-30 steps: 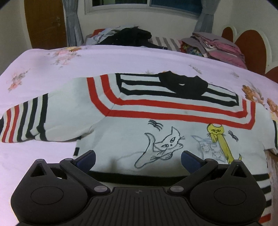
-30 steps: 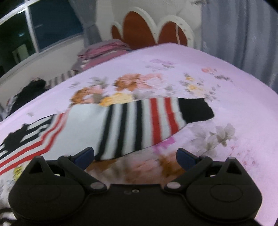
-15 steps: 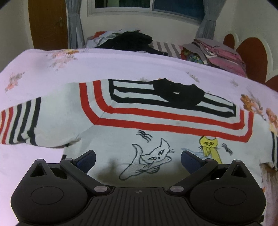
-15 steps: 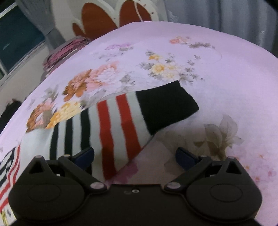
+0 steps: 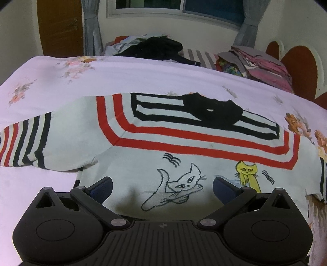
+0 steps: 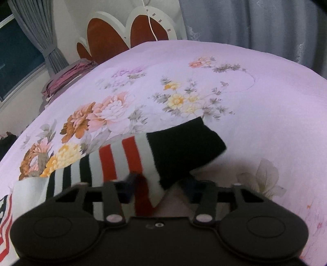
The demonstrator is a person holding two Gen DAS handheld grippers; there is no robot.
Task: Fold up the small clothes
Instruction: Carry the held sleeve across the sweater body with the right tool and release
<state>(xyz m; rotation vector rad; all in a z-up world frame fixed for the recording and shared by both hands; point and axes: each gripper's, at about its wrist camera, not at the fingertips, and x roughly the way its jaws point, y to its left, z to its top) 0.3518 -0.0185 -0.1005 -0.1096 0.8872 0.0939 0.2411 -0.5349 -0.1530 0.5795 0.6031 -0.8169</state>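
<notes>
Around sleeve cuff, newly closing right hand-held gripper

Over the bed goes a pale lilac sheet, and it's busy with printed flowers: a big cluster of pink, orange and yellow blooms on one side, a smaller yellow-and-grey spray further across. At the head stands a white headboard with rust-brown scalloped panels. Just beside it, a stack of folded pink and grey cloth. Along the far edge there's a loose heap of dark clothing, with a grey-and-white striped piece next to it. Behind all that, a window framed by grey curtains, tied back, and a brown wooden door off to the side.
</notes>
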